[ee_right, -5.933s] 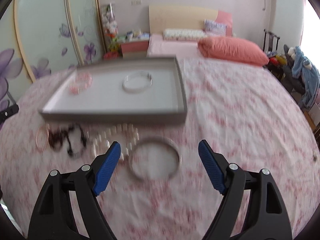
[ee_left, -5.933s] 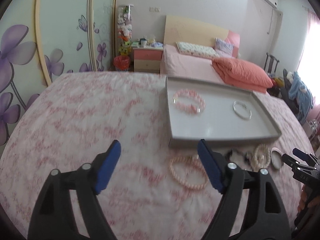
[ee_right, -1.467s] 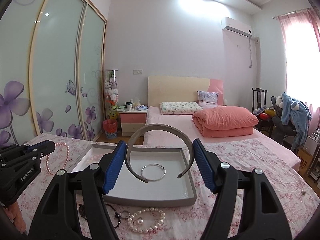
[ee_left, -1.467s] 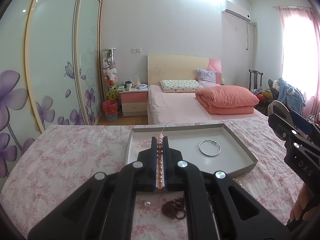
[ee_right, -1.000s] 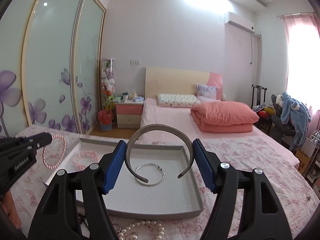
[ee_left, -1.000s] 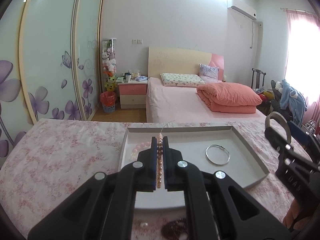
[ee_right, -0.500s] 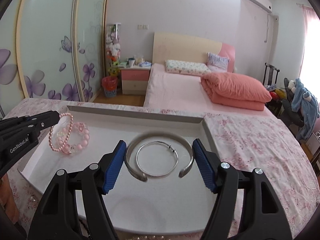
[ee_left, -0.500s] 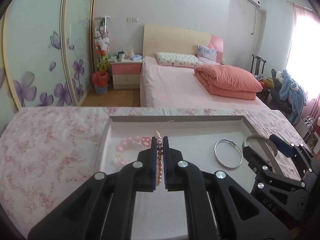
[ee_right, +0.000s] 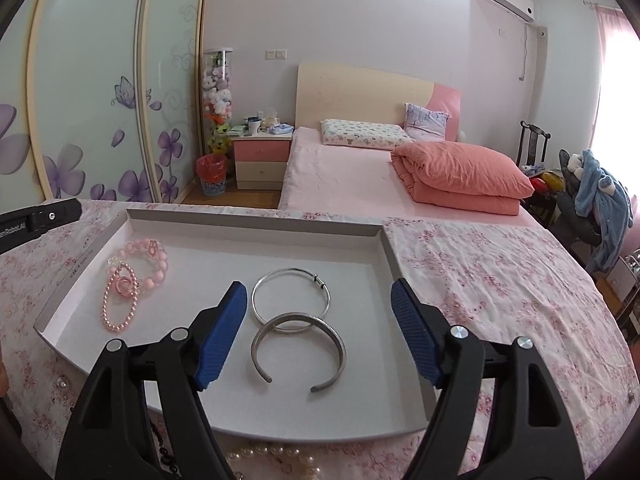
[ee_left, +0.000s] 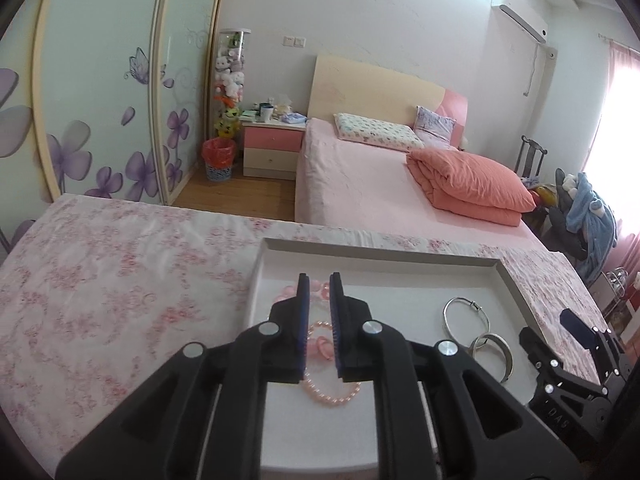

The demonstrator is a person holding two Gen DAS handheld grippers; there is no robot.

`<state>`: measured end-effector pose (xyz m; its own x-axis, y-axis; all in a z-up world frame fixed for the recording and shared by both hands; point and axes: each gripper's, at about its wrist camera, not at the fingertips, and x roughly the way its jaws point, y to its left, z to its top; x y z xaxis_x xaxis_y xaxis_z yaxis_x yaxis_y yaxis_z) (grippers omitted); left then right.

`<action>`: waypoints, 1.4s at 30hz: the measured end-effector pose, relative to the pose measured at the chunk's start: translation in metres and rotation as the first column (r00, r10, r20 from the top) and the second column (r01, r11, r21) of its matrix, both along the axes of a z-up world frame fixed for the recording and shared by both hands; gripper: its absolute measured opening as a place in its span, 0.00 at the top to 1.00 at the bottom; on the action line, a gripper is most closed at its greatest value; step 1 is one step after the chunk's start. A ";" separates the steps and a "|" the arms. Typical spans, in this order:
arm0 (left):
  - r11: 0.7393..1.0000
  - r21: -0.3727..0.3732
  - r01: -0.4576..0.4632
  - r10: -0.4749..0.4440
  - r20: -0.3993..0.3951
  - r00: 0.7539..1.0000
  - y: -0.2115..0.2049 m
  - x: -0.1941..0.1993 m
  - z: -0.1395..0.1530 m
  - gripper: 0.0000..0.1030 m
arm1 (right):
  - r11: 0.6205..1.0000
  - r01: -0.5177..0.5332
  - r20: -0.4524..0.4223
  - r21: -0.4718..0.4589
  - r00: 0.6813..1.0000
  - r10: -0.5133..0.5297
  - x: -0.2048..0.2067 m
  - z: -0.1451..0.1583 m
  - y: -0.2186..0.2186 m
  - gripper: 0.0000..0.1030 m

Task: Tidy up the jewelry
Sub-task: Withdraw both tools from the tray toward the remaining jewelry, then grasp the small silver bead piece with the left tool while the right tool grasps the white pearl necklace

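Note:
A grey tray lies on the flowered cloth. In it lie a pink pearl bracelet, a chunky pink bead bracelet, a thin silver bangle and an open silver cuff. My right gripper is open above the cuff and holds nothing. My left gripper is open by a narrow gap above the pearl bracelet, which lies flat in the tray. The right gripper shows at the left wrist view's right edge.
A white pearl strand and a dark bead chain lie on the cloth in front of the tray. Beyond the table stand a bed with an orange quilt, a nightstand and a wardrobe with sliding doors.
My left gripper has opened slightly and let the pearl bracelet drop into the tray. My right gripper has opened wide and released the silver cuff onto the tray next to the thin bangle.

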<state>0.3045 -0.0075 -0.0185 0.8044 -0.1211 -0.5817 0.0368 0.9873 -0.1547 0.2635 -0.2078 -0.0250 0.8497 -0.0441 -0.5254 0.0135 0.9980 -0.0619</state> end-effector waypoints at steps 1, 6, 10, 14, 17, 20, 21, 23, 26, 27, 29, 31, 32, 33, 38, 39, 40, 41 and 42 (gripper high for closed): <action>1.000 0.001 -0.002 0.002 0.001 1.000 0.002 -0.003 0.001 0.88 | 1.000 -0.001 0.002 0.000 1.000 0.001 -0.001 0.001 -0.001 0.28; 1.000 0.005 -0.015 0.015 0.011 1.000 0.008 -0.020 0.009 0.87 | 1.000 -0.004 0.017 -0.003 1.000 0.004 -0.015 0.008 0.000 0.28; 1.000 0.013 -0.017 0.017 0.022 1.000 0.014 -0.039 0.014 0.84 | 1.000 -0.004 0.020 -0.004 1.000 0.005 -0.029 0.013 -0.003 0.28; 0.999 0.031 -0.018 0.017 0.026 1.000 0.023 -0.062 0.014 0.80 | 1.000 -0.010 -0.013 0.010 1.000 0.010 -0.045 0.009 -0.010 0.30; 0.999 0.036 -0.010 0.010 0.009 1.000 0.030 -0.079 0.008 0.74 | 0.999 -0.020 -0.066 0.026 0.998 0.021 -0.056 -0.002 -0.015 0.38; 0.999 0.053 0.004 -0.002 -0.020 1.000 0.036 -0.097 -0.004 0.65 | 0.998 -0.034 -0.131 0.048 0.991 0.040 -0.064 -0.017 -0.017 0.48; 0.998 0.061 0.012 -0.009 -0.035 0.999 0.037 -0.102 -0.009 0.62 | 0.998 -0.041 -0.158 0.054 0.986 0.049 -0.065 -0.023 -0.017 0.52; 0.997 0.072 0.026 -0.021 -0.065 0.998 0.039 -0.110 -0.019 0.59 | 0.998 -0.047 -0.189 0.050 0.980 0.056 -0.065 -0.032 -0.017 0.56; 0.997 0.076 0.033 -0.026 -0.101 0.995 0.043 -0.117 -0.031 0.52 | 0.998 -0.043 -0.237 0.048 0.970 0.053 -0.061 -0.044 -0.015 0.63; 0.997 0.076 0.034 -0.026 -0.108 0.994 0.044 -0.118 -0.034 0.50 | 0.997 -0.042 -0.252 0.058 0.966 0.055 -0.058 -0.047 -0.014 0.64; 0.997 0.076 0.035 -0.026 -0.118 0.993 0.044 -0.119 -0.038 0.48 | 0.997 -0.041 -0.272 0.068 0.961 0.058 -0.055 -0.052 -0.013 0.66; 0.996 0.078 0.039 -0.029 -0.126 0.992 0.043 -0.121 -0.041 0.46 | 0.997 -0.043 -0.286 0.060 0.956 0.059 -0.052 -0.056 -0.010 0.66; 0.996 0.081 0.042 -0.031 -0.127 0.991 0.043 -0.121 -0.042 0.46 | 0.998 -0.043 -0.294 0.053 0.954 0.057 -0.050 -0.057 -0.008 0.66; 0.995 0.086 0.046 -0.035 -0.129 0.991 0.042 -0.122 -0.043 0.45 | 0.998 -0.042 -0.307 0.044 0.950 0.053 -0.048 -0.060 -0.007 0.69; 0.992 0.109 0.068 -0.052 -0.141 0.989 0.036 -0.124 -0.048 0.45 | 0.998 -0.033 -0.318 0.057 0.947 0.049 -0.050 -0.062 -0.011 0.86; 0.991 0.111 0.072 -0.056 -0.145 0.988 0.033 -0.124 -0.048 0.44 | 0.998 -0.027 -0.320 0.061 0.946 0.045 -0.051 -0.063 -0.013 0.89; 0.991 0.112 0.078 -0.061 -0.148 0.987 0.032 -0.124 -0.049 0.44 | 0.998 -0.022 -0.321 0.062 0.946 0.041 -0.051 -0.062 -0.016 0.89; 0.990 0.113 0.084 -0.066 -0.152 0.986 0.031 -0.124 -0.050 0.44 | 0.998 -0.014 -0.321 0.064 0.946 0.034 -0.052 -0.062 -0.018 0.89; 0.990 0.112 0.089 -0.072 -0.154 0.985 0.029 -0.124 -0.051 0.44 | 0.998 -0.004 -0.322 0.066 0.947 0.025 -0.053 -0.062 -0.020 0.89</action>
